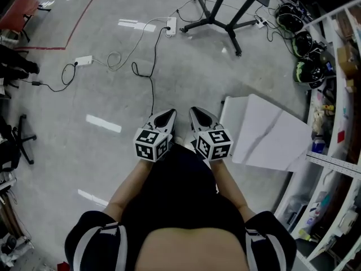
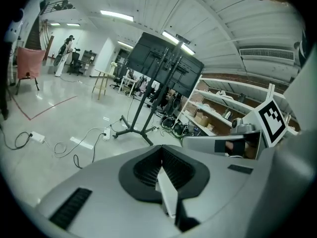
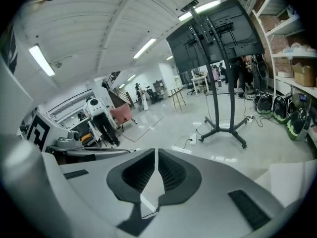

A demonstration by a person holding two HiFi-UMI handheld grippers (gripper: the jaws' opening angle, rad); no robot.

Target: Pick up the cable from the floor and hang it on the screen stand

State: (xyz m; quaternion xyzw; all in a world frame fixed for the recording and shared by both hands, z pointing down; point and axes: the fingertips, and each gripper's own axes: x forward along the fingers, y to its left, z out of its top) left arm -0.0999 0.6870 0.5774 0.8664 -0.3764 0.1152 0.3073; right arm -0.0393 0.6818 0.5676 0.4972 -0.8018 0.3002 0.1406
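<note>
A black cable (image 1: pixel 152 79) lies loose on the grey floor, running from near my grippers up to a white power strip (image 1: pixel 171 25) beside the screen stand's wheeled base (image 1: pixel 217 17). In the left gripper view the cable (image 2: pixel 78 159) curls on the floor in front of the stand (image 2: pixel 148 100) with its dark screens. The stand (image 3: pixel 218 90) also rises ahead in the right gripper view. My left gripper (image 1: pixel 167 116) (image 2: pixel 161 160) and right gripper (image 1: pixel 197 113) (image 3: pixel 156 157) are held side by side close to the body, both shut and empty, well short of the cable's near end.
A second white power strip (image 1: pixel 83 60) with a coiled white cord lies at the left. White boards (image 1: pixel 265 131) lie on the floor at the right, next to shelving (image 1: pixel 333 100) and helmets (image 1: pixel 304 44). A chair base (image 1: pixel 20 140) stands at the far left.
</note>
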